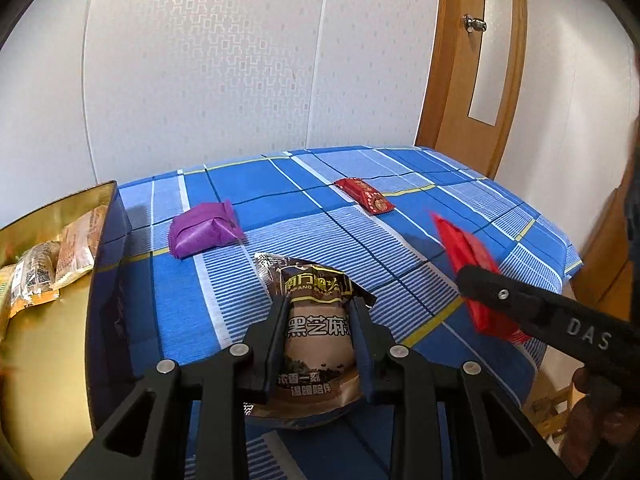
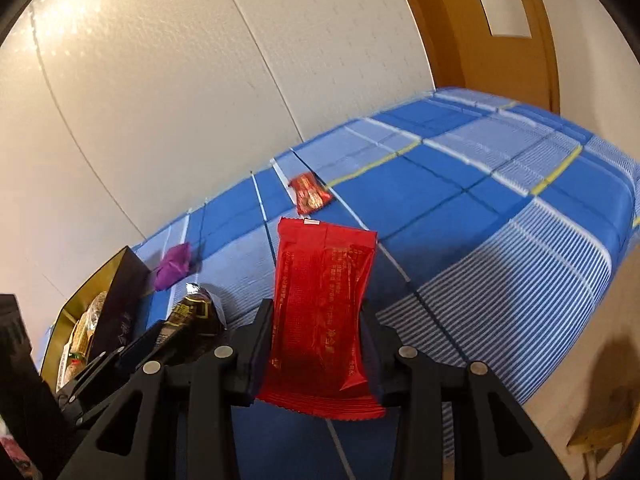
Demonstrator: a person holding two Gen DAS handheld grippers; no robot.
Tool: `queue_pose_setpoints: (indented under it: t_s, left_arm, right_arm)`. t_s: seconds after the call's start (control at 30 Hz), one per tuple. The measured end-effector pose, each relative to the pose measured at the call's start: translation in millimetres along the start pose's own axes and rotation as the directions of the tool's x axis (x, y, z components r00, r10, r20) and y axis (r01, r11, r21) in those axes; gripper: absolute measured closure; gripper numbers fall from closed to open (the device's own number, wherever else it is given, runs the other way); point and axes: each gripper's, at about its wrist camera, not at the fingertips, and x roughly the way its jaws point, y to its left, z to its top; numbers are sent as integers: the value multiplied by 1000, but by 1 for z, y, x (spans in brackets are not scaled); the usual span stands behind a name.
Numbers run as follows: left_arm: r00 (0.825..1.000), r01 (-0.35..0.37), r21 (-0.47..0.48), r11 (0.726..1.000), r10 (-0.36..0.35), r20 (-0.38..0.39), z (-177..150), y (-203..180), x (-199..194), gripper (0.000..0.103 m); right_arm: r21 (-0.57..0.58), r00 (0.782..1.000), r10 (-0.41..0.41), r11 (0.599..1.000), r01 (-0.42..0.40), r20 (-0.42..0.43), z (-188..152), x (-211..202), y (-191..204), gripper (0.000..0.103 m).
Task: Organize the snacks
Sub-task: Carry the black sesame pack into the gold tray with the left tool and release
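Brown sesame-snack packet [image 1: 316,336] is clamped across its middle in my left gripper [image 1: 320,312], fingers [image 1: 276,336] pinching both sides, packet held up off the blue plaid desk cover [image 1: 248,184]. Mid-body grip keeps the pouch from flopping; the top seal sticks out past the tips.

Red flat packet [image 2: 320,312] is in my right gripper [image 2: 318,320], fingers pressed on its long edges, lower seal hanging below the jaws. It stands roughly upright between them, so it should drop in edge-first. In the left view it shows blurred, to the right of the brown packet and apart from it.

Gold-lined box [image 1: 60,208] sits at the left edge of the desk, dark outer wall [image 1: 108,288] facing me. A few orange-wrapped snacks [image 1: 76,244] already lie inside. My guess: that's the target, and both held packets go there, left one first since it's just beside the wall.

Still loose on the cover: purple-wrapped piece [image 1: 204,228] near the box, and a small red-and-gold packet [image 1: 366,196] further back, well apart from each other. Neither touched.

Risk as I read it: both grippers converging on one box opening, so stagger the drops. Glossy film may slip if I loosen early.

Behind: white panelled wall [image 1: 208,64], wooden door [image 1: 464,80] on the right.
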Motion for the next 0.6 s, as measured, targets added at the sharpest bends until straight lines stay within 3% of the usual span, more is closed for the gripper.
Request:
queue_pose_setpoints:
  t_s: [0.27,0.47,0.6]
  left_arm:
    - [998,45,6,999,-45,-33,-2,-1,-17,75]
    - [993,122,13,992,-122,-3,1,-12,-44,75]
    - [991,133,-13,991,-133,19,8,-8,-63,75]
  right_arm:
    - [47,1000,19,999,-19,8,-4,-4,-10,63]
    - [44,1000,26,999,-26,12,-6,-6,-9,63]
    - [56,999,35,998,-36,21,-7,-9,-12,63]
